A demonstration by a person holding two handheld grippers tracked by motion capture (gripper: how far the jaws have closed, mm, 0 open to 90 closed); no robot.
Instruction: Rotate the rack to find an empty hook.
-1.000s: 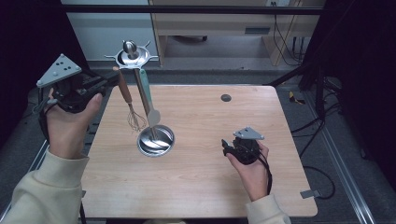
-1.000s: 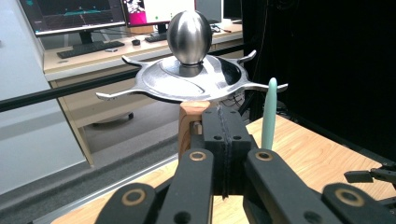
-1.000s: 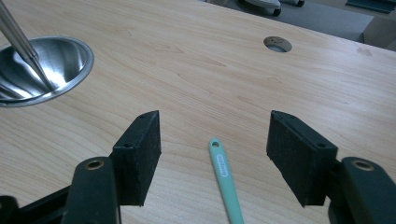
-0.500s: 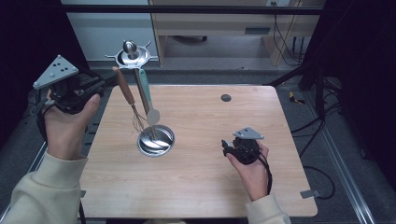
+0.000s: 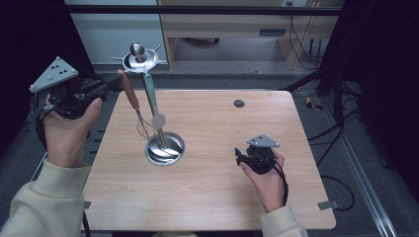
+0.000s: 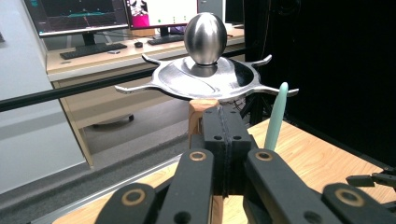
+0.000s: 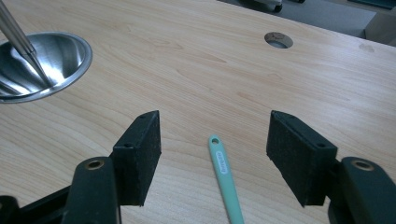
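Two utensils already hang from the steel rack [image 5: 141,58]: a teal spatula [image 5: 152,101] and the whisk [image 5: 133,103], whose wooden handle the left tongs [image 6: 219,140] grip. Right tongs [image 7: 215,154] stand open over a teal utensil [image 7: 226,179] lying unhung on the table [image 5: 212,197].

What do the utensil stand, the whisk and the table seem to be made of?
Utensil stand: polished metal, probably steel; its egg-shaped knob reflects the room. Whisk: brown handle, likely wood, with thin metal wires. Table: pale wood grain, matte, possibly laminate.
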